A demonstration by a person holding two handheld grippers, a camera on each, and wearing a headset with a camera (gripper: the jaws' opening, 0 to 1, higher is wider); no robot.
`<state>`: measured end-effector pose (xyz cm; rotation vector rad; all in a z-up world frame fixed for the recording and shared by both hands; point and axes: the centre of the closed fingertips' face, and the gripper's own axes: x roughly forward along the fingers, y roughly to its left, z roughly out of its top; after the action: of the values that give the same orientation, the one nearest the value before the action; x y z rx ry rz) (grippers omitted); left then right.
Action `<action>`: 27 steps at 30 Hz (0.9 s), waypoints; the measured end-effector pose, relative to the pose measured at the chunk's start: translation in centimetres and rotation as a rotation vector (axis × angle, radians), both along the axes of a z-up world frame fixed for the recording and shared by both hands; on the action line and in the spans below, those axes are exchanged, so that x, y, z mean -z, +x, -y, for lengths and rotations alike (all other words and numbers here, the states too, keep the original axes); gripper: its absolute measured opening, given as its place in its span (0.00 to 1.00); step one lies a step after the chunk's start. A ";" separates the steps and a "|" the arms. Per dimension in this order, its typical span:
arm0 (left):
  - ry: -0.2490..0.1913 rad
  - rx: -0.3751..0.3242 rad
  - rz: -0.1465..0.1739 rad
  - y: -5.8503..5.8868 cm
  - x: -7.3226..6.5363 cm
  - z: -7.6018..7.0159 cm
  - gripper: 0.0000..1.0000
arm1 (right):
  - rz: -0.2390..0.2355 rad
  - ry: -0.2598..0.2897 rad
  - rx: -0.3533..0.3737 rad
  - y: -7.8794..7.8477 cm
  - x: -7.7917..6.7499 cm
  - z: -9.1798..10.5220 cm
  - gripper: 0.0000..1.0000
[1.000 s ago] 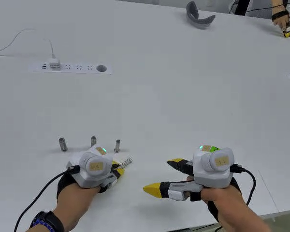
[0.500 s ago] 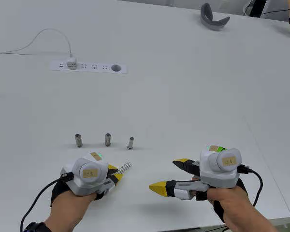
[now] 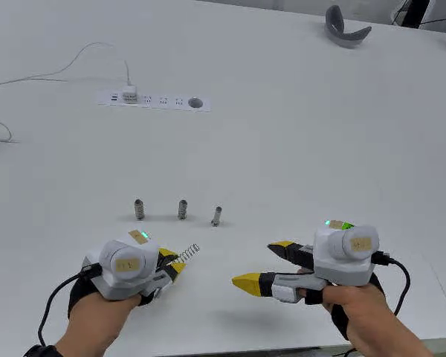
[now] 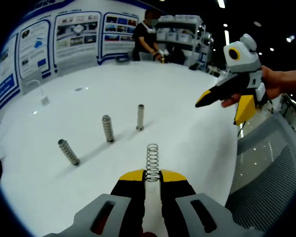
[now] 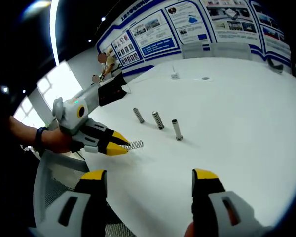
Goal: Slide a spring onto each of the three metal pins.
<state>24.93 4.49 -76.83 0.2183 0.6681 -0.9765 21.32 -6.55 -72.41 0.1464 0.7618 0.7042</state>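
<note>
Three upright metal pins stand in a row on the white table. The left pin (image 3: 139, 209) and the middle pin (image 3: 183, 209) each carry a spring; the right pin (image 3: 216, 216) is bare. My left gripper (image 3: 172, 263) is shut on a loose spring (image 3: 189, 253), which sticks out toward the pins, a short way in front of the bare pin (image 4: 140, 117). The held spring (image 4: 152, 156) stands between the yellow tips. My right gripper (image 3: 266, 265) is open and holds nothing, to the right of the pins, with the bare pin (image 5: 176, 129) ahead of it.
A white power strip (image 3: 154, 100) with a plugged cable lies further back on the table. A grey curved object (image 3: 345, 24) rests at the far right corner. A person stands beyond the table's far end in the left gripper view.
The head camera has shifted, so the scene sits further right. The left gripper with the spring stays just in front of the pins; the right gripper stays open.
</note>
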 end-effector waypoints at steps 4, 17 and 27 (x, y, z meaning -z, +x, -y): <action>-0.005 -0.017 0.007 0.2 -0.5 -1.1 0.10 | -0.002 0.011 -0.008 0.0 -0.1 -0.6 0.71; -0.011 -0.008 0.039 -0.9 -2.6 -3.7 0.10 | -0.006 0.059 -0.036 0.4 -0.3 -3.3 0.67; -0.017 -0.008 0.071 -1.5 -4.4 -5.5 0.10 | -0.003 0.126 -0.078 0.9 -1.2 -6.9 0.59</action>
<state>23.39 10.03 -72.45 0.2341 0.5952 -0.9616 22.23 0.30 -71.26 0.2328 0.7289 0.8271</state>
